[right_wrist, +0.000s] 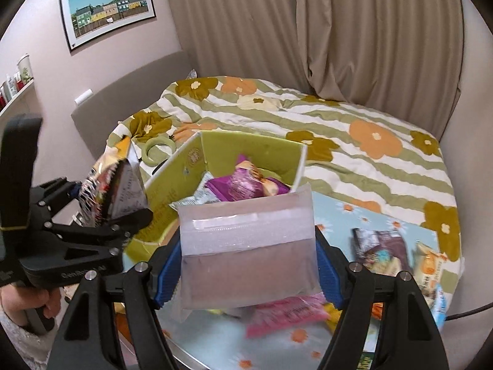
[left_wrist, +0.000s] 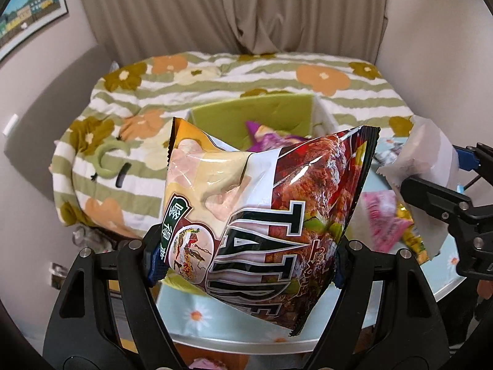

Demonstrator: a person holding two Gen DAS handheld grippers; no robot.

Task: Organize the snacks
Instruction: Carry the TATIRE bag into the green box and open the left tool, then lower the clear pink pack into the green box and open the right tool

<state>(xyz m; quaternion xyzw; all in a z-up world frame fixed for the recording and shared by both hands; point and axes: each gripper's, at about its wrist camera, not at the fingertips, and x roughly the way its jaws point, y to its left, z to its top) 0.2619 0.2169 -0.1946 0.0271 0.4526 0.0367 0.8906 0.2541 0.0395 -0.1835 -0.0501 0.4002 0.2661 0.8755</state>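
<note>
Left gripper [left_wrist: 246, 260] in its own wrist view is clamped on a large chip bag [left_wrist: 262, 212], its blue pads pressing the bag's two side edges; the bag stands tilted in the air above the table [left_wrist: 197, 314] with its daisy-print cloth. Behind the bag sits a green cardboard box [left_wrist: 252, 114] holding a purple packet [left_wrist: 262, 132]. At the right edge the right gripper [left_wrist: 437, 197] shows from the side, holding a frosted white pouch [left_wrist: 428, 160]. Pink and yellow snack packets [left_wrist: 385, 219] lie on the table below it. A bed with a green-striped floral quilt [left_wrist: 215, 77] fills the background before beige curtains.

Right gripper [right_wrist: 249, 265] in its wrist view grips the frosted white pouch [right_wrist: 246, 246] between blue pads, raised above the table [right_wrist: 215, 336] just in front of the green cardboard box [right_wrist: 252, 151]. The box is open-topped, with the purple packet [right_wrist: 243, 182] and other wrappers inside. At left the left gripper [right_wrist: 101, 215] holds the chip bag [right_wrist: 114, 191] beside the box's left wall. More snack packets [right_wrist: 385, 246] lie on the table at right, and a pink one [right_wrist: 286, 314] lies under the pouch.
</note>
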